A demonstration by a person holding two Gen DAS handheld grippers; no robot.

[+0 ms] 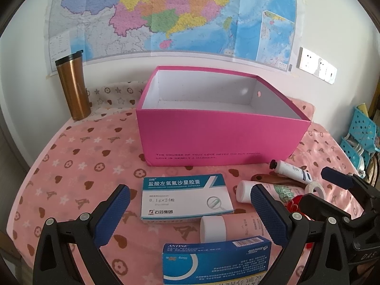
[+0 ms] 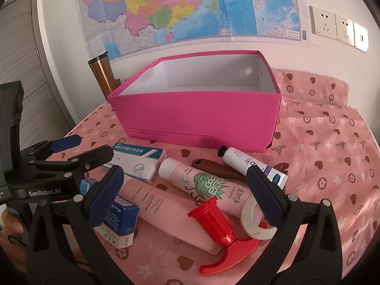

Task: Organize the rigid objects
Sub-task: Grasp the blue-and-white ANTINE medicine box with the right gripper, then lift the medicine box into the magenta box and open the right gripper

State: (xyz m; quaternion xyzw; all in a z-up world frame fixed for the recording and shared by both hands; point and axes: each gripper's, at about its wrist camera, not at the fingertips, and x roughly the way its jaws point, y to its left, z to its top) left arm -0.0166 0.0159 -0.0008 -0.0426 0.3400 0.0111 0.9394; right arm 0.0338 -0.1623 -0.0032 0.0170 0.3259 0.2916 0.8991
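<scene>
Pink cloth (image 2: 332, 147) printed with hearts and stars covered the table, and a coloured map (image 1: 166, 16) hung on the white wall behind it. Toward the far side stood an open magenta box (image 2: 197, 116), white inside and, as far as could be seen, empty, with a bronze tumbler (image 1: 72, 85) to its far left by the wall.

Near the box lay the loose things: a white medicine carton (image 1: 185, 197), a blue carton (image 1: 216, 263) nearer the camera, a long pink tube (image 2: 171, 216), a second pink tube with a green pineapple print (image 2: 204, 182) lying just beside it, a small white tube with a black cap (image 2: 247, 163) close to the box's right corner, a brown handle (image 2: 213, 167) partly under the tubes, a red corkscrew (image 2: 213, 225) resting on the pink tubes, and a roll of tape (image 2: 255, 220) to its right.

The left gripper (image 1: 190, 216) hovered over the cartons with its jaws spread wide, holding nothing. The right gripper (image 2: 185, 197) hung likewise agape above the tubes and corkscrew, touching none that could be seen.
</scene>
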